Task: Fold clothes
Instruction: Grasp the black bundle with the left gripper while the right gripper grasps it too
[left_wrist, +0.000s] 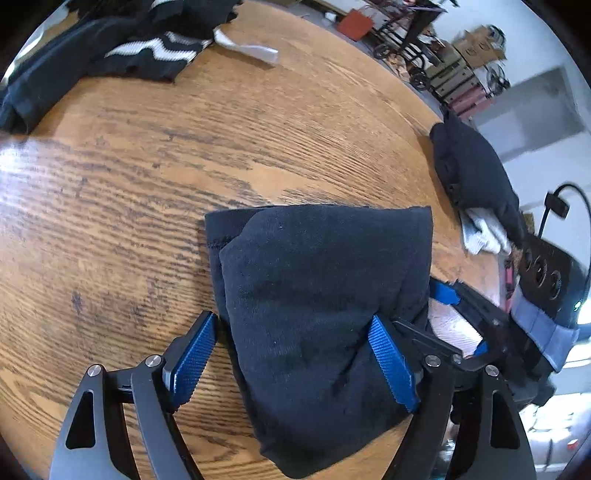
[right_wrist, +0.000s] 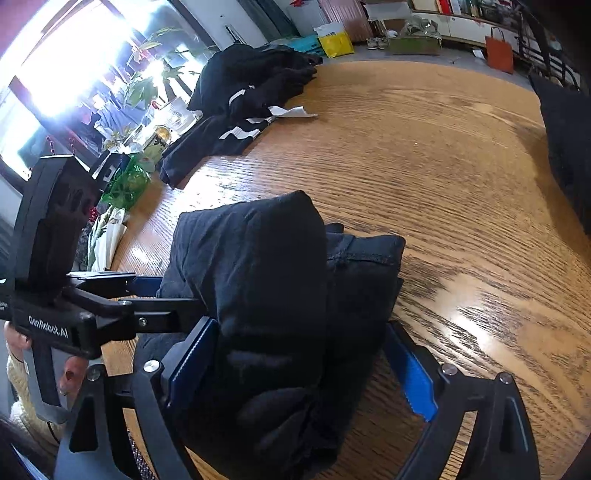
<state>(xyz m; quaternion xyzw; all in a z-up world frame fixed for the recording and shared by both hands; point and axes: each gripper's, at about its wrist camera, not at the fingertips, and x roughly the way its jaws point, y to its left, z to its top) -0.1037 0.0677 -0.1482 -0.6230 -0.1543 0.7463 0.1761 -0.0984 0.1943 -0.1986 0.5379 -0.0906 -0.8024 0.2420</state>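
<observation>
A folded dark garment (right_wrist: 273, 295) lies on the wooden table (right_wrist: 461, 177) between the right gripper (right_wrist: 299, 362)'s blue pads (right_wrist: 413, 380), apparently ungripped. The left gripper (right_wrist: 155, 291) reaches in beside it.

One folded garment (left_wrist: 317, 295), two grippers (left_wrist: 295, 354)

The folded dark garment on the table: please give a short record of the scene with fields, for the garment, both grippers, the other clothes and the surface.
garment: dark bundle, folded thick, lying on the table
left gripper: jaws wide, one pad at each side of the bundle; left pad apart from the cloth, right pad against it
right gripper: jaws wide around the same bundle; grip not clear
other clothes: black pile with white stripes at the far edge, unfolded
surface: wooden table
</observation>
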